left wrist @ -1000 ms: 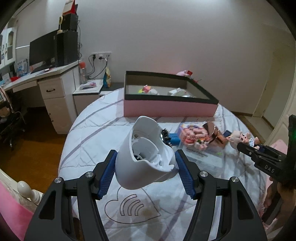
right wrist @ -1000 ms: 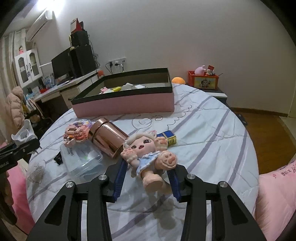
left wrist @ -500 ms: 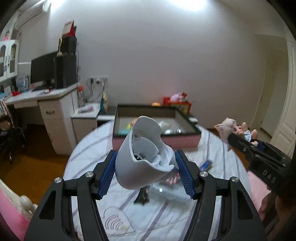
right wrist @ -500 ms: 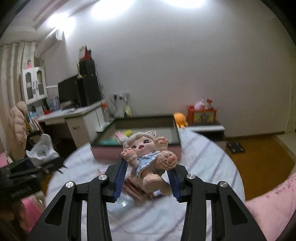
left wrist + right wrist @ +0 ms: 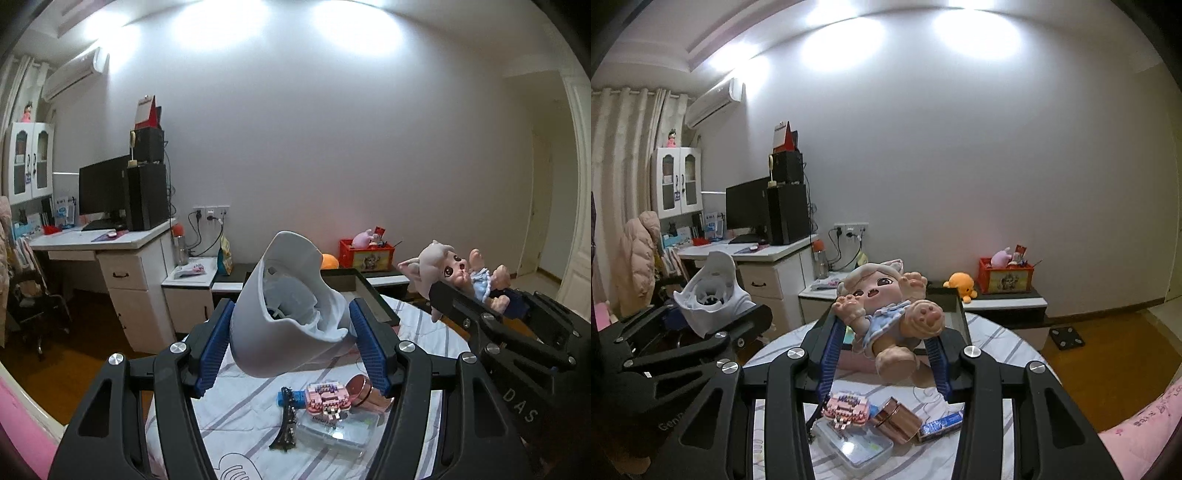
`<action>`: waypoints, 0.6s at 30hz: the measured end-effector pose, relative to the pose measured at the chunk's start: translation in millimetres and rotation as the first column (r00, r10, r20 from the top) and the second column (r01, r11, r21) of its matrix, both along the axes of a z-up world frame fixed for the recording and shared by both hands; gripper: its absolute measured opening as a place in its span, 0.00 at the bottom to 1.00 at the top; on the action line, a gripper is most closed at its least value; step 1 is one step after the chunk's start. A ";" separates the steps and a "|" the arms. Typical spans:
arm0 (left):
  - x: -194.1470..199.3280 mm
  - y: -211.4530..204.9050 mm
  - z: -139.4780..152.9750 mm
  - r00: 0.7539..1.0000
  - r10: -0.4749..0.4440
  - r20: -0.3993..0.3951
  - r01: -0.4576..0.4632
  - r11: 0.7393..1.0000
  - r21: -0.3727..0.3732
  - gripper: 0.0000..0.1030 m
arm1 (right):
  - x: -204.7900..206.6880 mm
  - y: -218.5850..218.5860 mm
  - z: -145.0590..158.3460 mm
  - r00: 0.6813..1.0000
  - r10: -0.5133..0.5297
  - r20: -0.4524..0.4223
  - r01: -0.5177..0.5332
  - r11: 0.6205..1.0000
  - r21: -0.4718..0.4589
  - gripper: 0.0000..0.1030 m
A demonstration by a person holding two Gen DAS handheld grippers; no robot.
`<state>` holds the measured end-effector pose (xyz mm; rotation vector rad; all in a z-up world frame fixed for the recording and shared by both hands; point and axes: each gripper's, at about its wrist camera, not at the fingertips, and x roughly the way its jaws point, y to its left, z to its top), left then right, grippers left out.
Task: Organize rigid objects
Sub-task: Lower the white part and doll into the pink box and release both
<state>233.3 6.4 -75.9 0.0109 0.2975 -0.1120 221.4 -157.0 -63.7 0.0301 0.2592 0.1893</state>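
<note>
My left gripper [image 5: 291, 347] is shut on a white plastic shell-shaped holder [image 5: 291, 314], held high above the bed; it also shows in the right wrist view [image 5: 711, 291]. My right gripper [image 5: 884, 354] is shut on a small doll in a blue dress [image 5: 886, 310], also lifted high; the doll shows at the right of the left wrist view [image 5: 458, 277]. The pink storage box with a dark rim [image 5: 373, 295] lies ahead, mostly hidden behind both held things.
On the striped bed cover [image 5: 240, 406] below lie a pink brick toy [image 5: 327, 397], a copper cup [image 5: 897, 419], a clear plastic case [image 5: 855, 448], a small black tower model [image 5: 287, 424] and a blue box [image 5: 940, 426]. A desk [image 5: 110, 243] stands left.
Both grippers have risen well above the bed with their objects and tilted up. The bed items now sit low in both views, and the box is largely hidden.
</note>
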 end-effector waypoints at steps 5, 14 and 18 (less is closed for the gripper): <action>-4.0 -6.7 10.3 0.996 0.015 0.085 -0.019 0.999 0.042 0.63 | -1.6 -2.0 4.5 1.000 -0.010 0.021 0.009 1.000 0.004 0.42; 9.1 -16.1 21.6 0.989 0.021 0.145 -0.036 0.994 0.099 0.63 | 12.2 -6.4 7.8 0.999 -0.021 0.042 0.021 1.000 0.002 0.42; 23.1 -17.1 24.4 0.987 0.023 0.162 -0.042 0.992 0.116 0.63 | 23.8 -7.0 11.2 0.998 -0.025 0.049 0.025 1.000 0.001 0.42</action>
